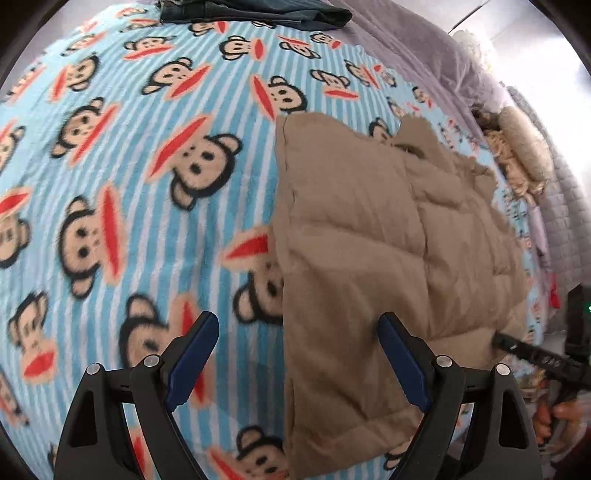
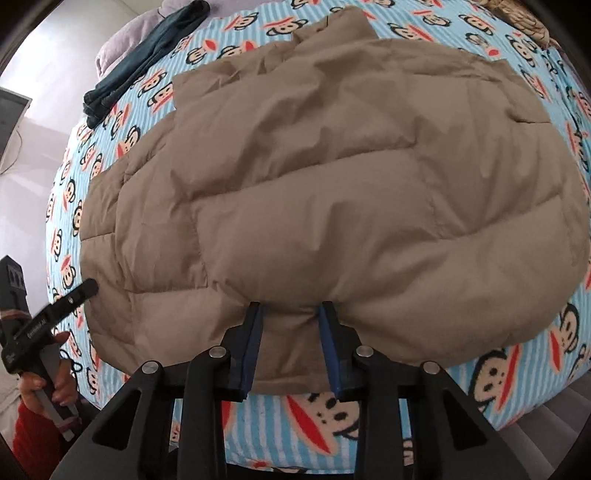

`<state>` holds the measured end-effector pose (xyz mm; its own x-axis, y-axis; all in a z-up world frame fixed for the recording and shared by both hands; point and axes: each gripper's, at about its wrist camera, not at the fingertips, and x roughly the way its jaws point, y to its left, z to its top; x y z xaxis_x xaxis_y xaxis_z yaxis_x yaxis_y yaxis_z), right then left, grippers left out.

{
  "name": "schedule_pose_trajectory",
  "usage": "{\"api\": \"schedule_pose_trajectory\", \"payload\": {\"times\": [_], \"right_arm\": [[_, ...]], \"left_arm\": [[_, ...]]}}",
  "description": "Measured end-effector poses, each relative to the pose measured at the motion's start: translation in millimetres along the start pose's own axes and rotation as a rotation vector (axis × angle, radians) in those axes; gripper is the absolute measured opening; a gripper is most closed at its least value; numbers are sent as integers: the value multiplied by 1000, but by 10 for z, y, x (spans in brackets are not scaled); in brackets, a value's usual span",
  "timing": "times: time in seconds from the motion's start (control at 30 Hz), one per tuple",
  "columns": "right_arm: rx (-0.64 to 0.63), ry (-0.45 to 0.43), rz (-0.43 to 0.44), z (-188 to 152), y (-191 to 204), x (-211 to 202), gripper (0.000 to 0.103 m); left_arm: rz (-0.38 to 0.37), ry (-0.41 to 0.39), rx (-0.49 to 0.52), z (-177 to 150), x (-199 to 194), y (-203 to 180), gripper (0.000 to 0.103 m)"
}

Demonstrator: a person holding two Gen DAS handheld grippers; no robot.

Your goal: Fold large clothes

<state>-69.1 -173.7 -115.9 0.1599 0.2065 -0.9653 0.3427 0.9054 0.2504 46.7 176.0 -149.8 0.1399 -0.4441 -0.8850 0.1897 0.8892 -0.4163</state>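
Note:
A tan quilted puffer jacket (image 2: 332,192) lies spread on the bed's blue striped monkey-print blanket (image 1: 129,184). In the left wrist view the jacket (image 1: 388,258) fills the right half, its straight side edge running down the middle. My left gripper (image 1: 299,325) is open, held above the jacket's near left edge, holding nothing. My right gripper (image 2: 291,306) has its blue pads closed in on a pinch of the jacket's near hem. The right gripper (image 1: 524,350) also shows at the jacket's right edge in the left wrist view. The left gripper (image 2: 55,306) appears at the left of the right wrist view.
Dark blue folded trousers (image 2: 147,55) lie at the far end of the bed, also in the left wrist view (image 1: 258,11). A grey cover (image 1: 424,48) and a beige plush pile (image 1: 517,155) sit along the far side. The bed's near edge (image 2: 535,406) drops off.

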Motion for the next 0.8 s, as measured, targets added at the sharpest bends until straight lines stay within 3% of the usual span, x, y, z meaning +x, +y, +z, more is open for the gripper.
{"api": "schedule_pose_trajectory", "payload": {"times": [0.13,0.37,0.5,0.7,0.73,0.77,0.8], "right_arm": [[-9,17,-2,19,-41,73,34],[-11,37,0,40,-49,147,34],[-5,46,10,42,-72,162,34],[-9,46,5,55,-69,198,34],[-8,48,4,57,-70,209,34],[-7,51,4,73,-54,229,34],[-9,56,4,78,-52,231,34]], "left_arm": [[-147,77,-33,221,264,165,89],[-371,219,57,322,629,-79,89],[-358,270,123,332,862,-255,89],[-386,302,132,399,1055,-367,97],[-377,294,147,395,1054,-396,92],[-380,287,164,380,1044,-413,70],[-400,290,169,401,1036,-419,58]]}}
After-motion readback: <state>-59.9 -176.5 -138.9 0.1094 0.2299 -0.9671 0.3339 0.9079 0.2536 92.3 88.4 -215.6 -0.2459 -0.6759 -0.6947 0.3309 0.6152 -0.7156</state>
